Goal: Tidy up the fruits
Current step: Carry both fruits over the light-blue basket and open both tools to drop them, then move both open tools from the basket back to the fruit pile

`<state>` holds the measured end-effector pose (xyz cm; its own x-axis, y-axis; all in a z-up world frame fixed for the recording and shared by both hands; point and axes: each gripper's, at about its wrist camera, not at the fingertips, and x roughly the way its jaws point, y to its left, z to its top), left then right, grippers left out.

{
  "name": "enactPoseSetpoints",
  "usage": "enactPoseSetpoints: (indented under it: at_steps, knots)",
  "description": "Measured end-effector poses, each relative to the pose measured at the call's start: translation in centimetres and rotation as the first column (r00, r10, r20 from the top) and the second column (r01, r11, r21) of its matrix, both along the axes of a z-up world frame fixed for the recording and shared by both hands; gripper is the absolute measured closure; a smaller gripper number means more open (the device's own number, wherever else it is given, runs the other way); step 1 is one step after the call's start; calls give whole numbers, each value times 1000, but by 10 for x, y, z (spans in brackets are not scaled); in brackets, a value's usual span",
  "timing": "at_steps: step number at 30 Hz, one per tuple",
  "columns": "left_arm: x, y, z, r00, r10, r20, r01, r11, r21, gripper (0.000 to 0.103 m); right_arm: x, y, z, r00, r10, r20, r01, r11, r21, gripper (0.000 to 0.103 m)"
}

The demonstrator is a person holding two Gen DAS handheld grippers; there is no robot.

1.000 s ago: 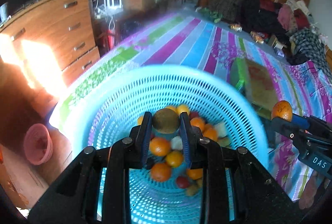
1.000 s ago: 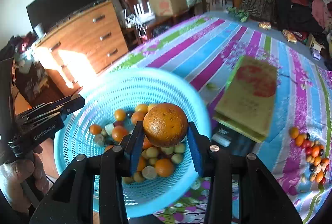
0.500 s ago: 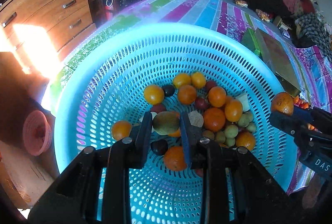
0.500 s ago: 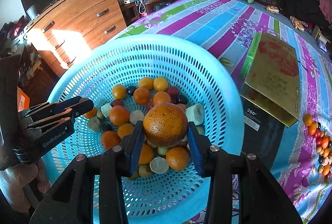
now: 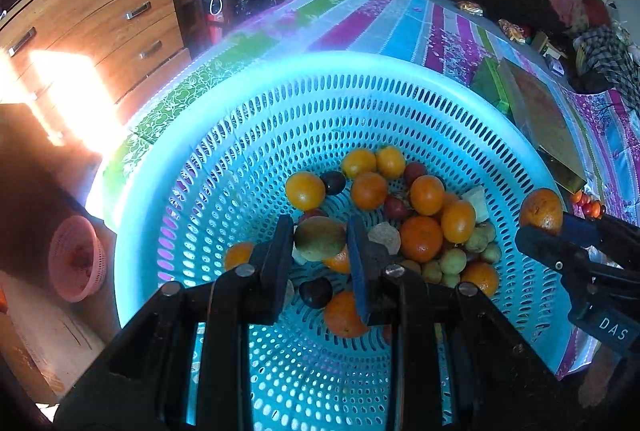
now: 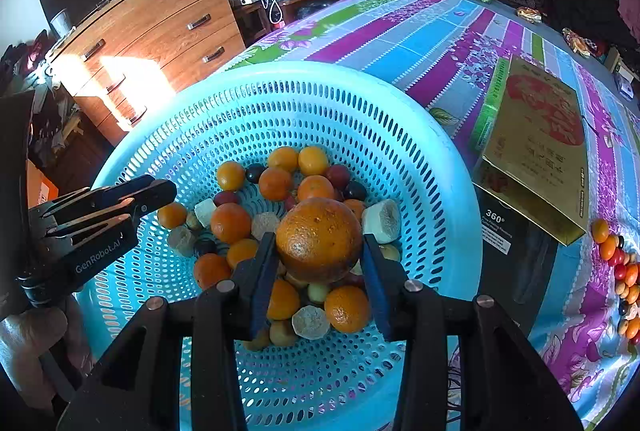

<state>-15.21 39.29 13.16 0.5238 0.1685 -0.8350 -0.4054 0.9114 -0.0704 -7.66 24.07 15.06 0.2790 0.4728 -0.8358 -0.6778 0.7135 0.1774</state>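
A big blue perforated basket (image 5: pixel 248 135) (image 6: pixel 420 167) holds several oranges, dark plums, small green fruits and pale chunks. My left gripper (image 5: pixel 320 243) is shut on a green-brown fruit (image 5: pixel 320 237), held just above the pile inside the basket. My right gripper (image 6: pixel 320 251) is shut on a large orange (image 6: pixel 320 237), also low over the pile. From the left wrist view the right gripper (image 5: pixel 552 223) with its orange (image 5: pixel 541 209) sits at the basket's right rim. In the right wrist view the left gripper (image 6: pixel 152 191) reaches in from the left.
The basket rests on a striped flowered cloth (image 6: pixel 420 27). A gold and green box (image 6: pixel 536 147) lies to the right, with a black box (image 6: pixel 508 251) beneath it and a row of small fruits (image 6: pixel 620 271) beyond. A wooden dresser (image 5: pixel 100 23) stands left; a pink basket (image 5: pixel 76 259) sits on the floor.
Both grippers have come down and forward into the basket with their fruits still gripped. The basket now fills most of each view. Little has moved in the last half second.
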Motion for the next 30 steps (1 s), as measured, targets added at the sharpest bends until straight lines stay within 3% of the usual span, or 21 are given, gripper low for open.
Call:
enactPoseSetpoints:
  at_steps: [5, 6, 7, 8, 9, 10, 17, 19, 22, 25, 26, 27, 29, 30]
  knots:
    - [2, 0, 0, 1000, 5, -3, -5, 1000, 3, 75, 1, 2, -1, 1000, 0, -1, 0, 1000, 3, 57]
    - [2, 0, 0, 1000, 7, -4, -7, 1000, 4, 70, 1, 2, -1, 1000, -1, -1, 1, 1000, 4, 57]
    - [3, 1, 0, 1000, 8, -3, -8, 1000, 5, 54, 1, 2, -1, 1000, -3, 0, 3, 1000, 2, 51]
    - [3, 1, 1, 1000, 8, 2, -8, 1000, 8, 45, 1, 2, 0, 1000, -5, 3, 5, 1000, 3, 38]
    - [2, 0, 3, 1000, 8, 8, -8, 1000, 13, 30, 1, 1, 2, 1000, -7, 11, 6, 1000, 10, 35]
    - [2, -3, 6, 1000, 6, 19, -7, 1000, 27, 25, 1, 0, 4, 1000, -7, 18, 7, 1000, 15, 30]
    - [0, -13, 12, 1000, 9, 29, -11, 998, 66, 24, -10, -12, 27, 998, 12, 65, -16, 998, 59, 27]
    - [-4, -19, 21, 998, 15, 58, -20, 996, 82, 24, -16, -21, 41, 995, 13, 103, -22, 996, 88, 27]
    - [-17, -36, 46, 987, 33, 155, -56, 987, 148, 24, -38, -43, 80, 972, 6, 237, -46, 986, 163, 27]
    - [-35, -66, 88, 949, 3, 316, -96, 955, 281, 23, -70, -74, 128, 910, -23, 414, -85, 967, 241, 25]
    - [-41, -77, 100, 935, -8, 356, -115, 939, 325, 21, -85, -91, 149, 864, -58, 500, -93, 958, 272, 13]
    - [-46, -87, 112, 918, -19, 395, -138, 921, 365, 4, -94, -100, 160, 836, -82, 543, -95, 952, 290, 4]
    - [-60, -109, 136, 869, -52, 493, -178, 895, 409, 0, -122, -135, 186, 721, -177, 669, -92, 934, 346, 0]
    - [-64, -116, 145, 848, -67, 526, -184, 893, 411, 0, -130, -145, 192, 693, -198, 694, -93, 929, 358, 0]
